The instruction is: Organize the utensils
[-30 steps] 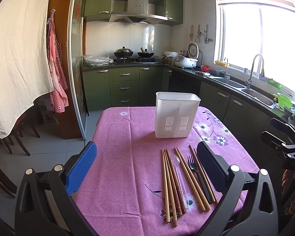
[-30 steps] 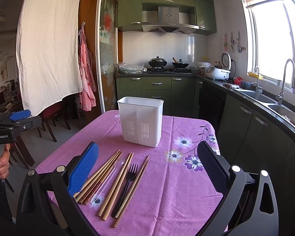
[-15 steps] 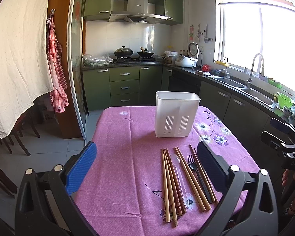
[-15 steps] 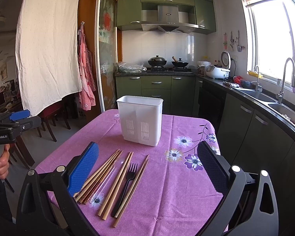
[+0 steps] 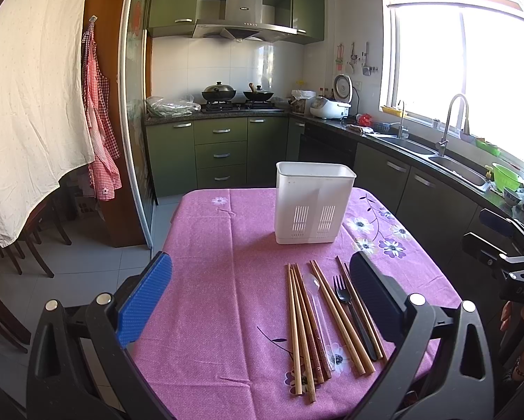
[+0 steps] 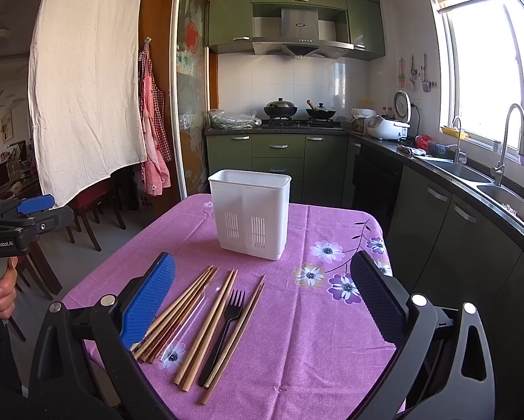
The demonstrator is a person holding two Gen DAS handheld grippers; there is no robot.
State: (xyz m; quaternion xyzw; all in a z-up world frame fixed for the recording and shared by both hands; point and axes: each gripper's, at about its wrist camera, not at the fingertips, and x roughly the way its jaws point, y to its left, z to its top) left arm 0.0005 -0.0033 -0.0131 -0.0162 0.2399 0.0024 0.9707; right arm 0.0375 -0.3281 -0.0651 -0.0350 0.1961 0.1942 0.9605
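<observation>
A white two-compartment utensil holder [image 5: 314,203] [image 6: 250,210] stands upright on the purple tablecloth [image 5: 227,262] [image 6: 314,332]. In front of it lie several wooden chopsticks [image 5: 298,325] [image 6: 209,325], a clear plastic spoon [image 5: 318,301] [image 6: 192,318] and a black plastic fork [image 5: 349,309] [image 6: 227,322]. My left gripper [image 5: 260,294] is open and empty above the near table edge, left of the utensils. My right gripper [image 6: 262,301] is open and empty, hovering over the utensils' near ends.
Green kitchen cabinets, a stove with pots [image 5: 235,94] and a sink counter [image 5: 454,164] lie beyond and to the right. A white cloth [image 5: 31,105] and chairs are at the left. Each gripper shows at the edge of the other's view [image 5: 507,255] [image 6: 13,224].
</observation>
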